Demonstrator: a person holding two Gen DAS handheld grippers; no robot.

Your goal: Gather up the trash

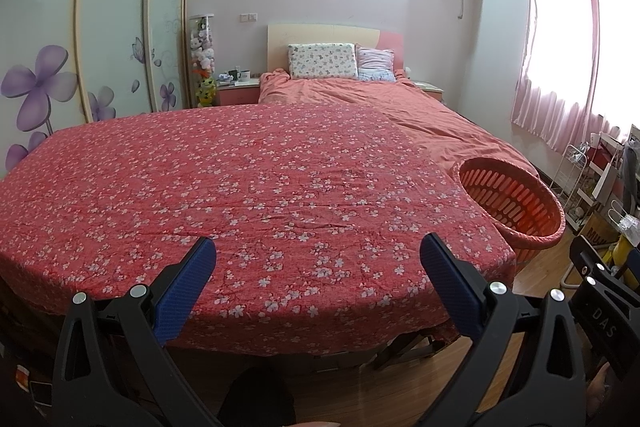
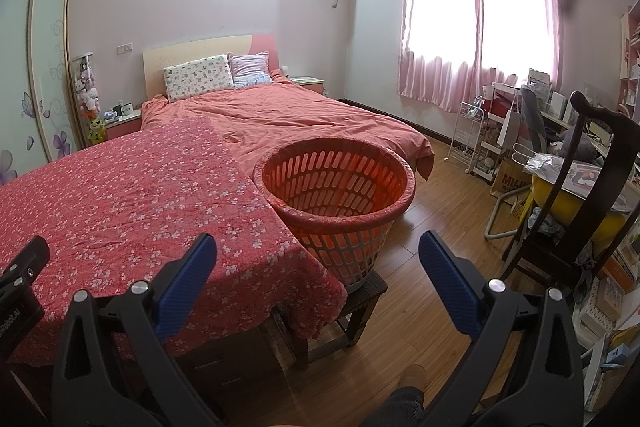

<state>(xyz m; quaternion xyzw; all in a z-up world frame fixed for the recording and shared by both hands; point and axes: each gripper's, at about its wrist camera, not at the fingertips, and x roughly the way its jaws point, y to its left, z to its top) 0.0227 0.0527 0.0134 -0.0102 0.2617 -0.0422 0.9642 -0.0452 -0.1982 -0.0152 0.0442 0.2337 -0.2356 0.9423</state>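
i hold my left gripper (image 1: 316,247) spread and empty over the floral cloth (image 1: 240,195), my right gripper (image 2: 318,247) likewise spread, the orange basket (image 2: 336,187) just ahead of it on a stool (image 2: 360,297).

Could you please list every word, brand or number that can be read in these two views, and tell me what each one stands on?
"DAS" on the black body of the right gripper, seen from the left wrist.
"MUJ", cut off, on the brown paper bag by the desk.
Partial mirrored print on the left gripper's body: not legible.
Books and papers on the desk and shelves: too small to read.
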